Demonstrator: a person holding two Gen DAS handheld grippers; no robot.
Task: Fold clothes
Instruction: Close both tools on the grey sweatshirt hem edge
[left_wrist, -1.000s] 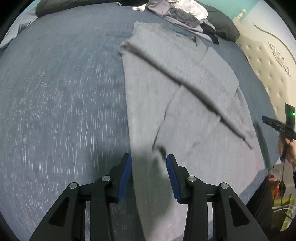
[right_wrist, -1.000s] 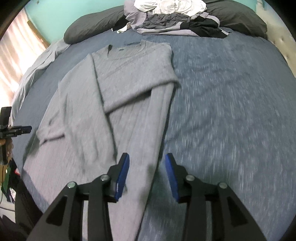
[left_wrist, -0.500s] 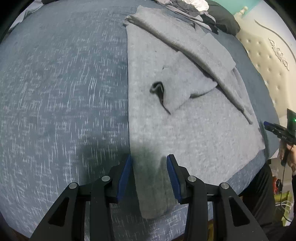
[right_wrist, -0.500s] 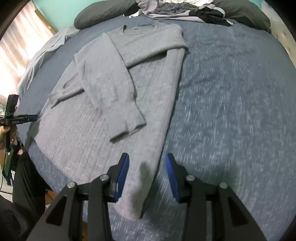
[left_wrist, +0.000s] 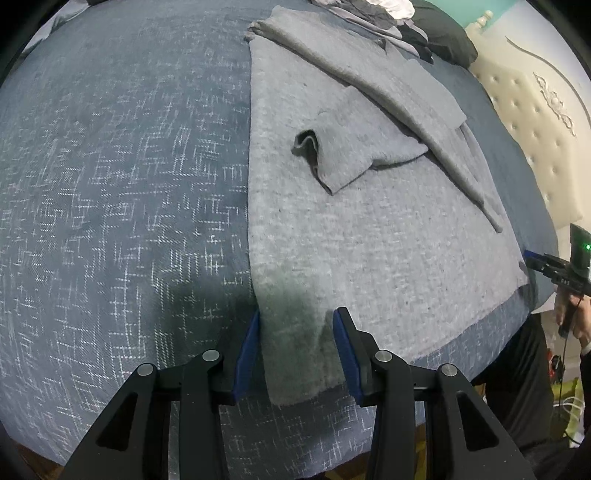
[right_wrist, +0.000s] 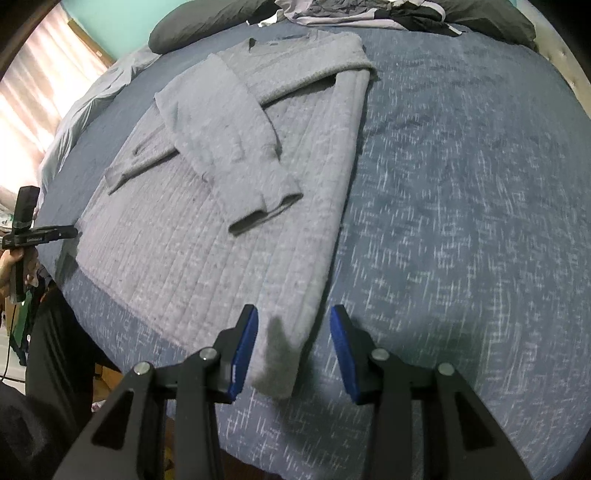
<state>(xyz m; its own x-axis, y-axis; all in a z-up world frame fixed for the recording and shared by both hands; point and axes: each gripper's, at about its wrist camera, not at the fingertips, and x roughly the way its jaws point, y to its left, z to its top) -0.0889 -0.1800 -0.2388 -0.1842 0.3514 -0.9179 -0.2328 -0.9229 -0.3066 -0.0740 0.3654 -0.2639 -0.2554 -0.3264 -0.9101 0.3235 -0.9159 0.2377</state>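
Grippers, left (left_wrist: 295, 354) and right (right_wrist: 293, 356), tilt steeply down, jaws apart over sweater (left_wrist: 369, 240) hem corners, gripping nothing.

Both tools drawn back along the grey sweater (left_wrist: 369, 229) toward its hem: left tool (left_wrist: 295, 354) and right tool (right_wrist: 291, 350) now framing the bottom corners.

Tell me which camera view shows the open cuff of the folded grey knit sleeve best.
The left wrist view: the cuff faces that camera, so its dark opening and curled rim show. The right wrist view shows the same cuff only edge-on, as a flat band lying on the grey knitted sweater.
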